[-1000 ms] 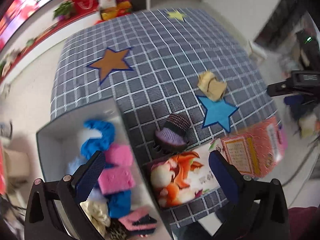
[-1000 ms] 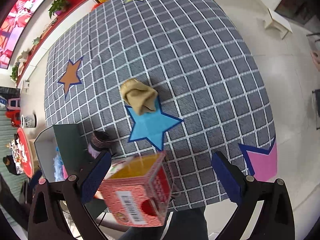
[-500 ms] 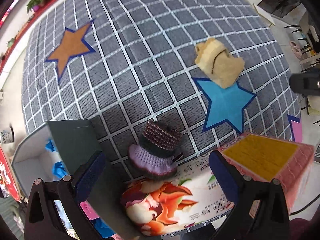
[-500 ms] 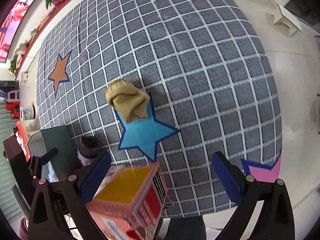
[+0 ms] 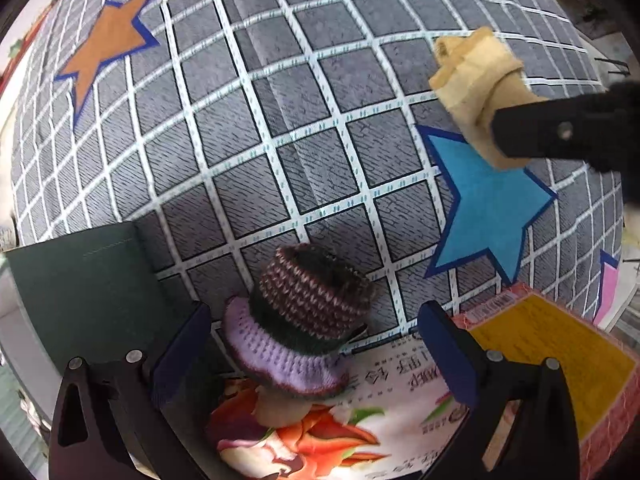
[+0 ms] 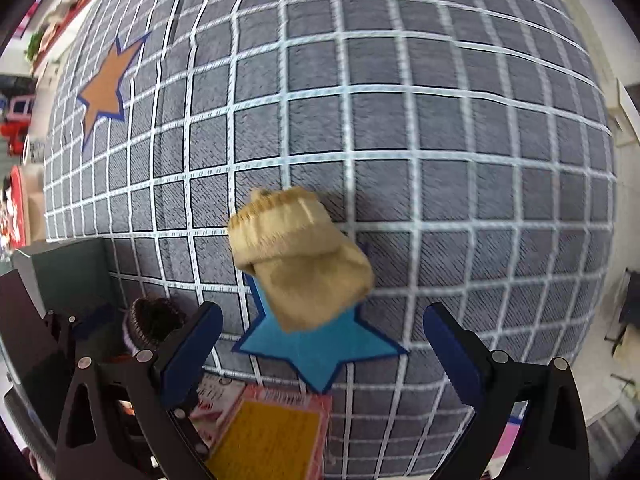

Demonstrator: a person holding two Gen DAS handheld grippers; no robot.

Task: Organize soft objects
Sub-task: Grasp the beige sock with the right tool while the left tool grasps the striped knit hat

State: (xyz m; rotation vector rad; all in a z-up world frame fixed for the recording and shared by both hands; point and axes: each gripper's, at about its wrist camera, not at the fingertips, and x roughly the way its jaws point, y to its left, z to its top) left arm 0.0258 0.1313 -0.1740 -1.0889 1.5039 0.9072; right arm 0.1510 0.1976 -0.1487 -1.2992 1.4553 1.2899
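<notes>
A knitted purple-and-brown hat lies on the grey checked cloth, partly over a floral box. My left gripper is open with its fingers on either side of the hat, close above it. A tan folded sock lies at the top point of a blue star. My right gripper is open and empty, just short of the sock. In the left wrist view the sock is partly covered by the right gripper's dark finger. The hat also shows in the right wrist view.
A dark green storage box wall stands left of the hat. A floral box and a pink box with a yellow top sit at the near edge. An orange star marks the far left cloth.
Both grippers have moved forward and down toward the cloth. The left one has closed in around the hat; the right one has closed in on the sock. Both stay open.
</notes>
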